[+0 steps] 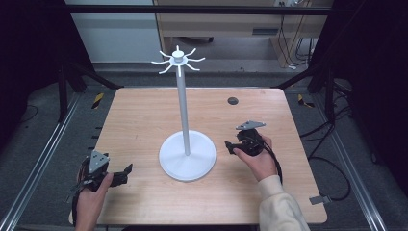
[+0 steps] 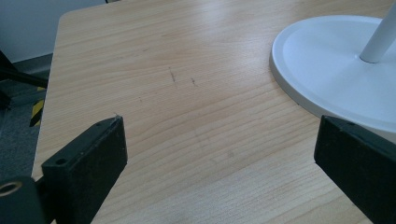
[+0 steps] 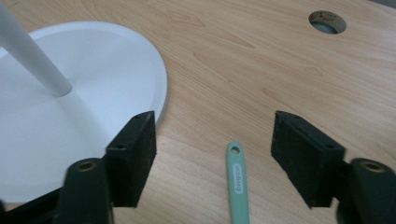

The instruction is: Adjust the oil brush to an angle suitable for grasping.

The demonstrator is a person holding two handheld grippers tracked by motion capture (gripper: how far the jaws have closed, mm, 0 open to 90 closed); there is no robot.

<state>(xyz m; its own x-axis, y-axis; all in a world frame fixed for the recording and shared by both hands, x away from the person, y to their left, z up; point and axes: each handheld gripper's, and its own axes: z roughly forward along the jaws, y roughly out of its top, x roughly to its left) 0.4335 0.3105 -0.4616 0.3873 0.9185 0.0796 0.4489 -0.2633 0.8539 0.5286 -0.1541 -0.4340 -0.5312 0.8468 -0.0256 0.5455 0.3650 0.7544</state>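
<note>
Black jaws of the right gripper (image 3: 212,156) stand spread, straddling one mint-green handle (image 3: 237,179) flat on the table (image 1: 139,120), apparently poised to pinch it. Left gripper (image 2: 219,158), likewise spread and empty, waits near the stand (image 1: 186,154), whose one pole carries eight hooks (image 1: 178,60) for hanging.

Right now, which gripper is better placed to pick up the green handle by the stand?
Right. The right gripper has its fingers open astride the green handle, which lies on the table beside the white stand. The left gripper sits open across the stand's base, nothing between its fingers.
</note>
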